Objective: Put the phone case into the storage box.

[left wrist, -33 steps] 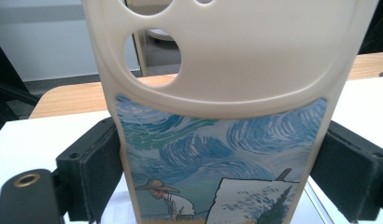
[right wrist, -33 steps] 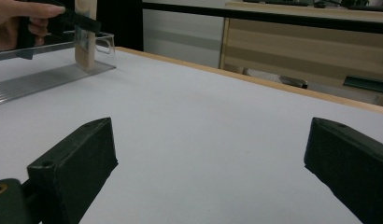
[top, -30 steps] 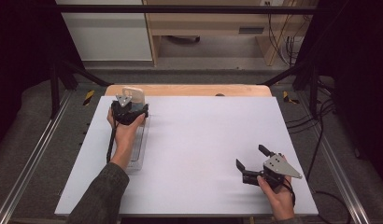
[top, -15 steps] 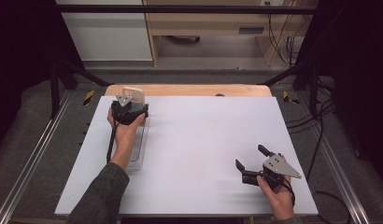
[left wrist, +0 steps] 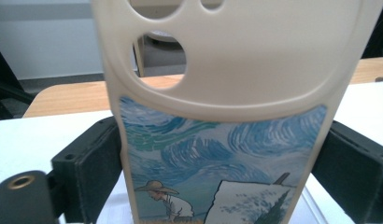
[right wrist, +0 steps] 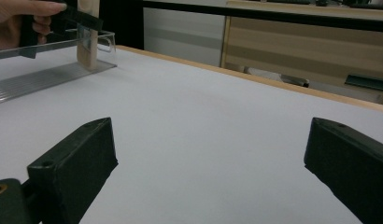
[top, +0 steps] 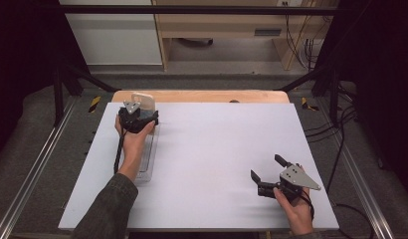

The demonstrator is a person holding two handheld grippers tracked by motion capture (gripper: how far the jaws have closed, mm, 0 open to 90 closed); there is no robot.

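- Standing upright between the left claw's jaws, the phone case has its long axis vertical and its camera holes at the top; the pads press its two side edges, so this claw is clamped on it.
- From bench centre, the case sits at about 10 o'clock, at the far end of a clear plastic tray that runs toward 6 o'clock under the person's left forearm.
- In the right claw view the case's lower end appears to rest on the tray's ribbed floor.
- The left hand is the nearer one; the right claw waits well apart at 4 o'clock, jaws spread wide and empty.
- Case: soft-looking matte cream rim, rounded corners, a glossy printed painting of blue swirls and a hatted figure.
- Bench: smooth white top, wooden far edge.
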